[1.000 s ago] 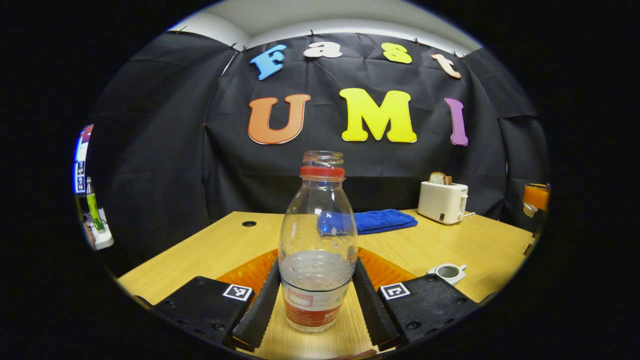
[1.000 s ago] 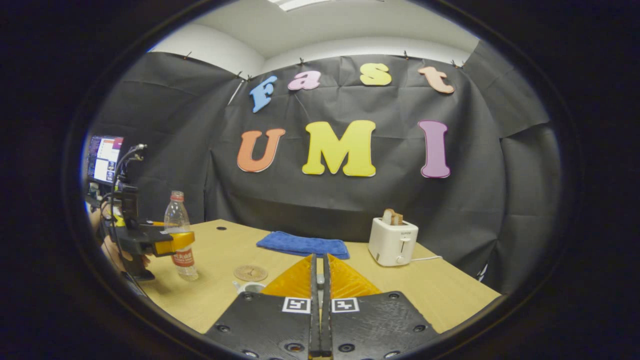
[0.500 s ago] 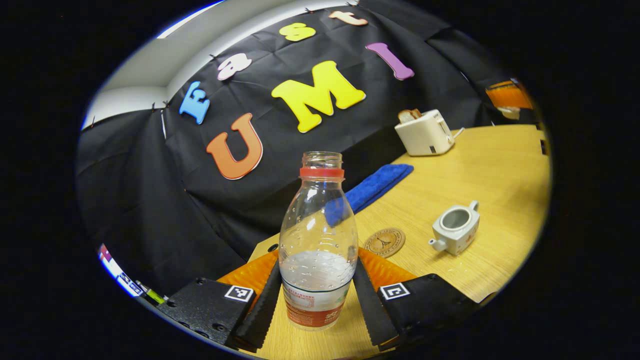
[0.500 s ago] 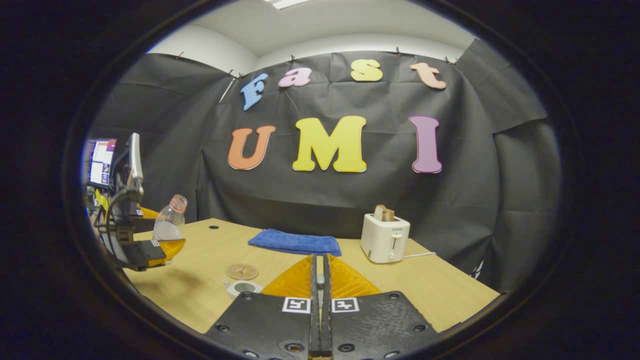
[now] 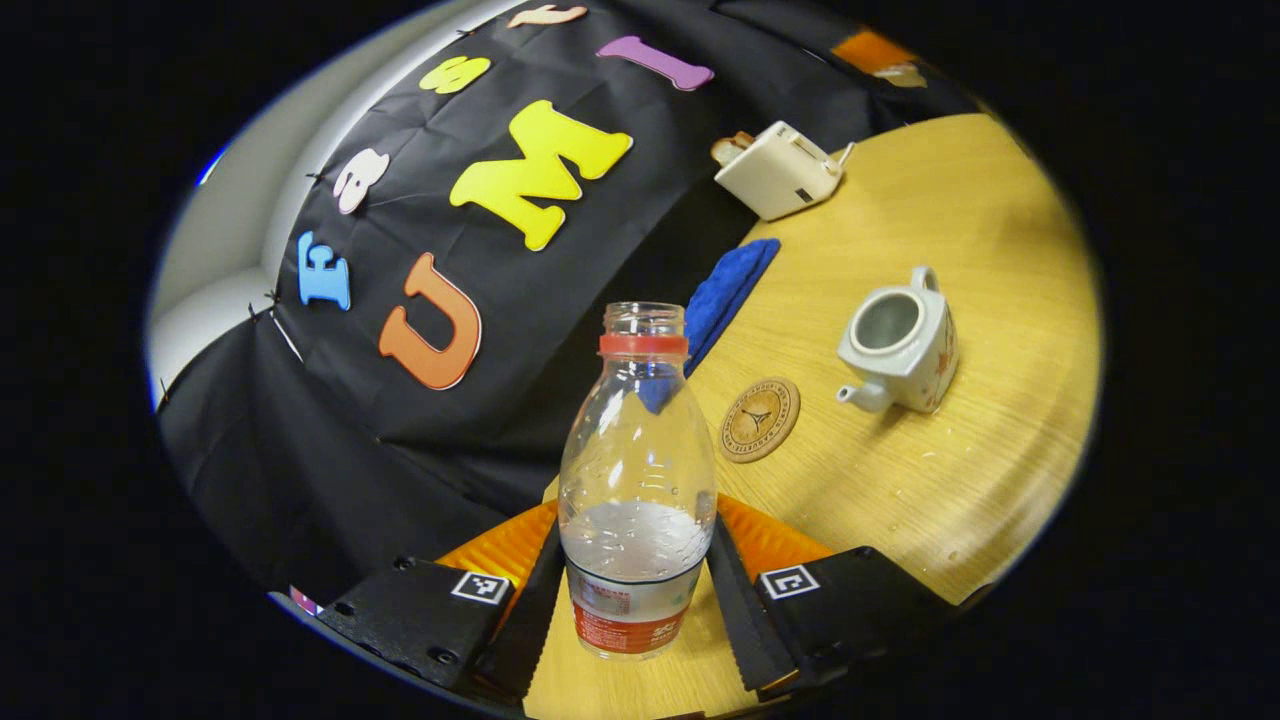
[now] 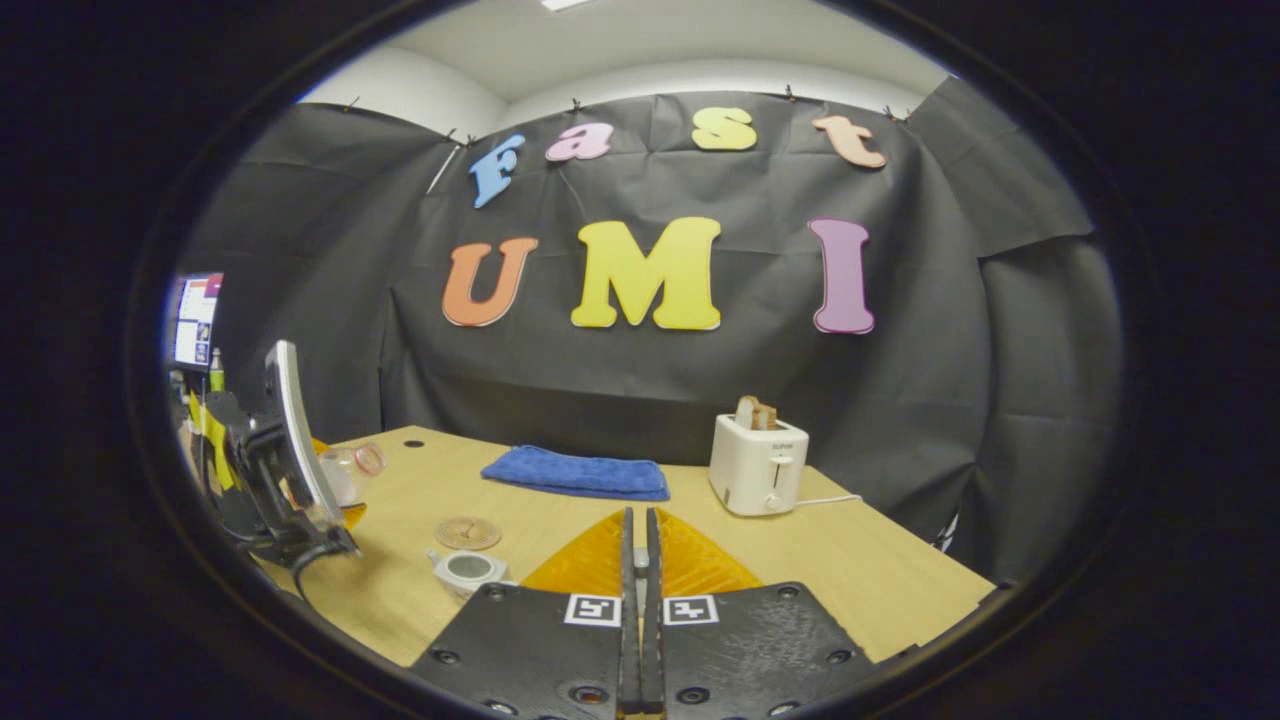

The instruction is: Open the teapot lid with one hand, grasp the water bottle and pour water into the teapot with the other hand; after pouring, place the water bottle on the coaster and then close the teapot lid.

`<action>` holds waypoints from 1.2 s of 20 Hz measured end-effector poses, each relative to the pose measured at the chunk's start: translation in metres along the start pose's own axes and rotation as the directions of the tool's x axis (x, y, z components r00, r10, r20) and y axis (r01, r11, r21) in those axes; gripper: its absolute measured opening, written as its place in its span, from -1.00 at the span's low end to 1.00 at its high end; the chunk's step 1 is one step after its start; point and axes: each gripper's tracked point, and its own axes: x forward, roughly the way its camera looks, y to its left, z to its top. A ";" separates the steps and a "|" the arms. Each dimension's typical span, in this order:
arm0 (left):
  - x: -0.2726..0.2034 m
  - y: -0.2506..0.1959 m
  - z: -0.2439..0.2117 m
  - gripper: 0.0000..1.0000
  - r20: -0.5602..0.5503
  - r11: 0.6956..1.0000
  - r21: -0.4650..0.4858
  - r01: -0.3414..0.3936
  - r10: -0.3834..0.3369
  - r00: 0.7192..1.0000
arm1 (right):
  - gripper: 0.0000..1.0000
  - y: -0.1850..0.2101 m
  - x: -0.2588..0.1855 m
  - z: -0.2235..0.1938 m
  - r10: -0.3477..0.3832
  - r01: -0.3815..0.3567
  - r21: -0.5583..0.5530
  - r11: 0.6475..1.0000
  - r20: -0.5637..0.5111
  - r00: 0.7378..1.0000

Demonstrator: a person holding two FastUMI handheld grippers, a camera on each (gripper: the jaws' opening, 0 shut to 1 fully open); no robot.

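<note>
A: In the left gripper view, the left gripper [image 5: 636, 600] clamps the water bottle [image 5: 637, 480] low on its body, both fingers pressing. A second ago it stood level; now it's tipped over the table [image 5: 1000, 420], with the open teapot [image 5: 900, 342] and coaster [image 5: 759, 419] well ahead.

B: So pouring is about to start?

A: I'd judge so. In the right gripper view, the right gripper [image 6: 637, 560] is closed tight, its jaws meeting, unchanged. The lid can't be made out there. The teapot [image 6: 466, 570] sits just left of it.
</note>
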 end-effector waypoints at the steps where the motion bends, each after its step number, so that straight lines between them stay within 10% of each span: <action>1: 0.001 -0.002 0.000 0.51 -0.004 0.999 0.032 -0.004 0.004 1.000 | -0.99 -0.002 0.001 0.001 -0.007 0.007 -0.005 1.000 0.002 1.000; 8: -0.001 0.000 0.008 0.51 -0.015 0.963 0.267 -0.044 0.050 0.999 | -0.99 -0.010 0.007 -0.005 -0.030 0.030 -0.012 0.999 -0.018 0.999; 24: -0.005 -0.023 0.030 0.51 -0.051 0.760 0.649 0.027 0.008 0.999 | -0.99 -0.025 0.009 -0.006 -0.062 0.061 -0.029 0.998 -0.028 0.998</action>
